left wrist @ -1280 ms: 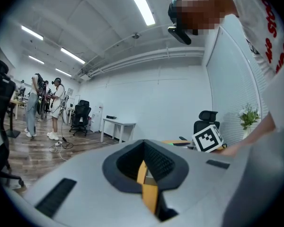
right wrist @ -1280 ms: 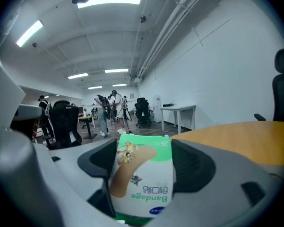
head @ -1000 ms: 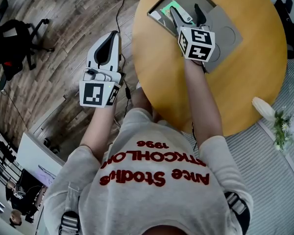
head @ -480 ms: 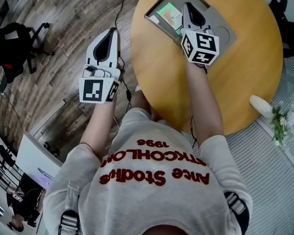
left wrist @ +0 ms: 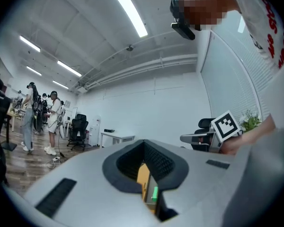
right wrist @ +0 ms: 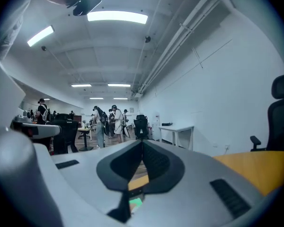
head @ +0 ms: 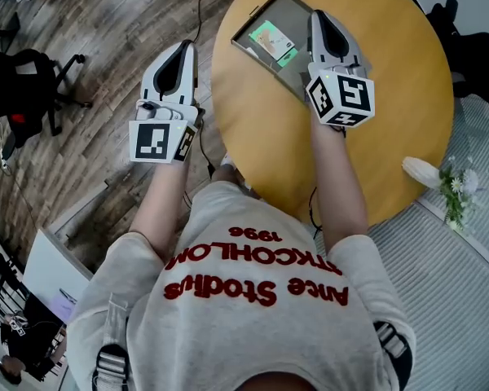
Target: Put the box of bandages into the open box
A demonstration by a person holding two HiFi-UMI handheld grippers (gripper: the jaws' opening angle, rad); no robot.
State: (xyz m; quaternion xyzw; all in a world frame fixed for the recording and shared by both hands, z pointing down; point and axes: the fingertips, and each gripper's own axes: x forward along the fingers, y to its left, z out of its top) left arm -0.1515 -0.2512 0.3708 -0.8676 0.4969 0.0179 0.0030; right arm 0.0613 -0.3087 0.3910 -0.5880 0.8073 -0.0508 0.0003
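Right tongs (head: 319,16) — newly closed, empty, higher

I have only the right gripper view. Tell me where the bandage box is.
Observer: The bandage box lies inside the open box on the table.
Operator: Give me the right gripper's place.
Observer: The right gripper, its jaws just closed on nothing, hangs over the open box's right part, beside the bandage box.
Operator: Now report the left gripper.
Observer: The left gripper is off the table's left edge, over the wood floor.
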